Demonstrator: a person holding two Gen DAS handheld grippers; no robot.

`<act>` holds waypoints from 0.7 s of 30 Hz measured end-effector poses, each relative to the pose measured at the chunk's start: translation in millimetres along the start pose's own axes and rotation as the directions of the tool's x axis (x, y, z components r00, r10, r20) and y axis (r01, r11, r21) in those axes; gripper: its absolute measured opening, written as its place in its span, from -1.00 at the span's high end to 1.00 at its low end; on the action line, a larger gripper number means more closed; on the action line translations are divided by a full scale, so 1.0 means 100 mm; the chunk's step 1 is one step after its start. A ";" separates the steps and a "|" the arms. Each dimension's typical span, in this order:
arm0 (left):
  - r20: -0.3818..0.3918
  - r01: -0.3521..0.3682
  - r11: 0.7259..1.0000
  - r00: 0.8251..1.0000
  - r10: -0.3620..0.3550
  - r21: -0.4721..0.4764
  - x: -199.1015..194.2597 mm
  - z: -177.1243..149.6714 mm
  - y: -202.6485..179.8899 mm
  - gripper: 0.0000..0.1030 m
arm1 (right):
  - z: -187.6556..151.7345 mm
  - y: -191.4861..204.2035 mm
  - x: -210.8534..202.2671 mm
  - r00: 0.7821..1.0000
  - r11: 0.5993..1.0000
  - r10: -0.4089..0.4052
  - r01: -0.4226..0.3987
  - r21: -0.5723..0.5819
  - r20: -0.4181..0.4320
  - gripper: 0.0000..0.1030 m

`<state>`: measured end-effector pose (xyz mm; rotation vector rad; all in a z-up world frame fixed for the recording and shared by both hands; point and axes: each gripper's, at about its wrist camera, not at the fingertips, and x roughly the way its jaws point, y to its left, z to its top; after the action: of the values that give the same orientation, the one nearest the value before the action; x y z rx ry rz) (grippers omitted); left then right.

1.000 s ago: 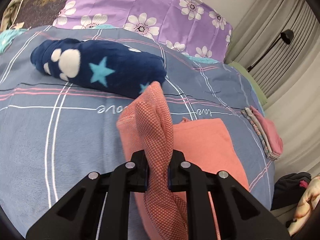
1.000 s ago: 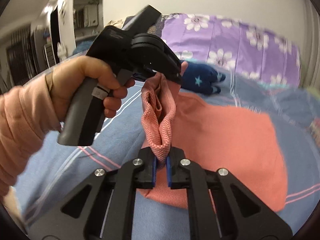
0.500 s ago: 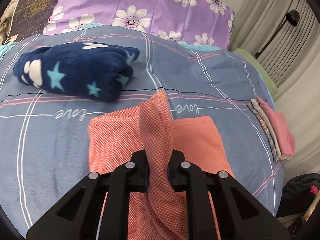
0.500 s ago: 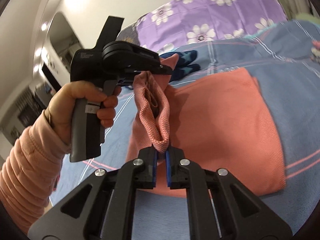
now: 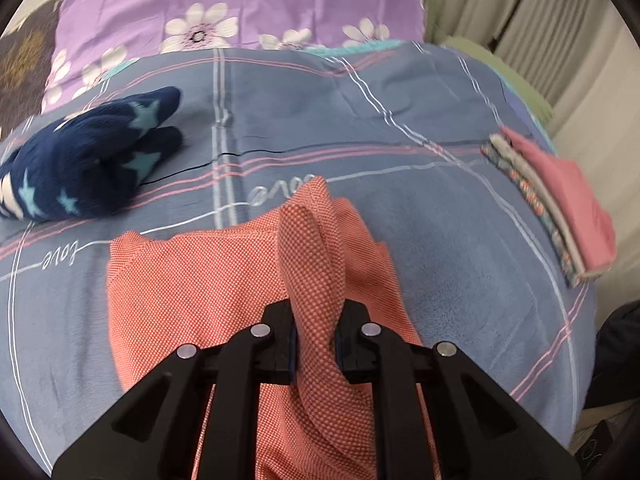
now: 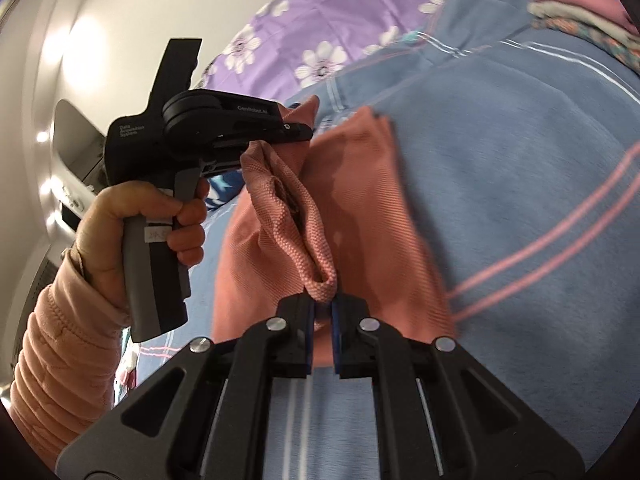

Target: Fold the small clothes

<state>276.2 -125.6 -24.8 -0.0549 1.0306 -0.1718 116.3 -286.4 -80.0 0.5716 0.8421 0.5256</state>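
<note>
Your left gripper (image 5: 315,340) is pinched on a bunched fold of the salmon cloth (image 5: 208,280), the fabric standing up as a ridge between the pads. Your right gripper (image 6: 322,330) is likewise clamped on a corner of the same cloth (image 6: 360,216); its blue-lined pads are drawn close with the fold caught at their tips. In the right wrist view your left hand (image 6: 132,232) grips the handle of the other tool, a ribbed peach sleeve (image 6: 60,364) covering the forearm, and the raised edge of the cloth runs between the two tools.

The rest of the cloth lies spread flat on the bedspread (image 5: 440,240), directly under and ahead of both tools. The bedspread is grey-blue with pink and white lines and the word "love" in script.

To the left on it, well apart from the cloth, lies a navy fleece bundle (image 5: 80,168) with pale blue stars. To the right, near the bed's edge, sits a small stack of folded clothes (image 5: 560,204), pink on top.

At the head of the bed is a purple pillow (image 5: 224,4) with white flowers. Pale curtains (image 5: 532,20) hang on the right. A white wall (image 6: 152,0) stands behind, with bright light spots at its left side.
</note>
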 end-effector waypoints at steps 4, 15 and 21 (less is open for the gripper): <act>-0.002 -0.028 0.999 1.000 0.028 0.029 0.08 0.00 -0.13 0.76 | -0.01 -0.04 -0.02 1.000 1.000 0.001 -0.001 0.013 0.003 0.87; 0.018 -0.048 0.997 0.999 0.047 0.052 0.09 -0.02 -0.18 0.75 | -0.01 -0.08 -0.09 1.000 1.000 0.000 0.000 0.008 0.025 0.87; 0.028 -0.074 0.991 0.997 0.071 0.109 0.11 -0.04 -0.24 0.73 | 0.00 -0.06 -0.08 1.000 1.000 -0.003 0.003 0.009 0.025 0.87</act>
<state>275.8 -151.4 -32.9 0.0798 0.9959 -0.1612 112.7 -295.9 -79.1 0.5836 0.8216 0.5115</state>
